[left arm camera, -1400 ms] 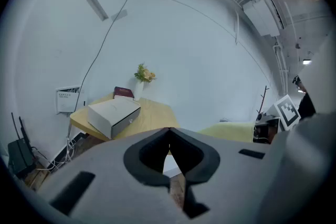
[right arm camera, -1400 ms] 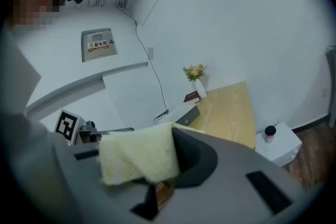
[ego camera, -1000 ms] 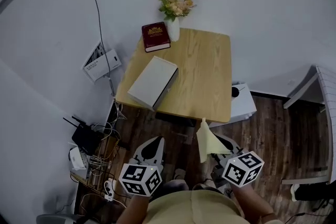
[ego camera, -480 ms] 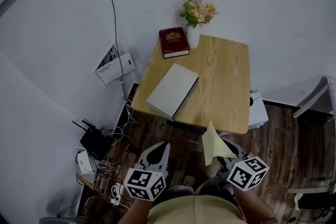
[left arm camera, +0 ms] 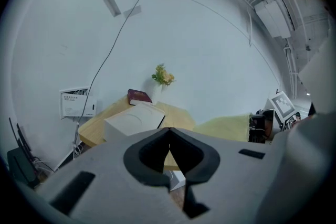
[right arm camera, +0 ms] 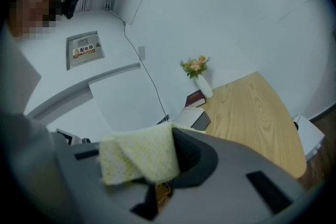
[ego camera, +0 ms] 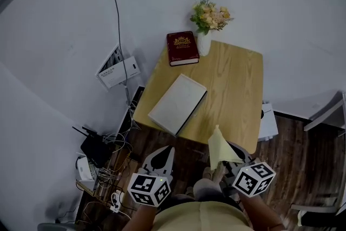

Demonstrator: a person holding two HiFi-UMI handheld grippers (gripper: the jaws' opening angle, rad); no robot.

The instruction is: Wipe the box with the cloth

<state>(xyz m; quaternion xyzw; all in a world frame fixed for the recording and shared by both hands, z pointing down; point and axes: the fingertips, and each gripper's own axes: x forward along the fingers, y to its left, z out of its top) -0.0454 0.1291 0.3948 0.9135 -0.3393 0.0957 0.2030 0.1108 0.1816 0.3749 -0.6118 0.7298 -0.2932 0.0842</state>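
A flat white box (ego camera: 177,103) lies on the left part of a small wooden table (ego camera: 232,89); it also shows in the left gripper view (left arm camera: 134,120) and the right gripper view (right arm camera: 192,118). My right gripper (ego camera: 227,155) is shut on a pale yellow cloth (ego camera: 220,147), held up near the table's front edge. The cloth drapes over the jaws in the right gripper view (right arm camera: 139,157) and appears at the right in the left gripper view (left arm camera: 223,127). My left gripper (ego camera: 160,158) is shut and holds nothing, below the table's front left corner.
A dark red book (ego camera: 183,47) and a white vase of flowers (ego camera: 206,24) stand at the table's far edge. A white panel (ego camera: 116,67), a cable (ego camera: 114,19) and several tangled electronics (ego camera: 94,157) lie on the floor at left. A white unit (ego camera: 267,123) sits by the table's right.
The view has drifted, so the table now sits a little lower and further right in the head view. Both grippers keep their places; the cloth stays gripped.
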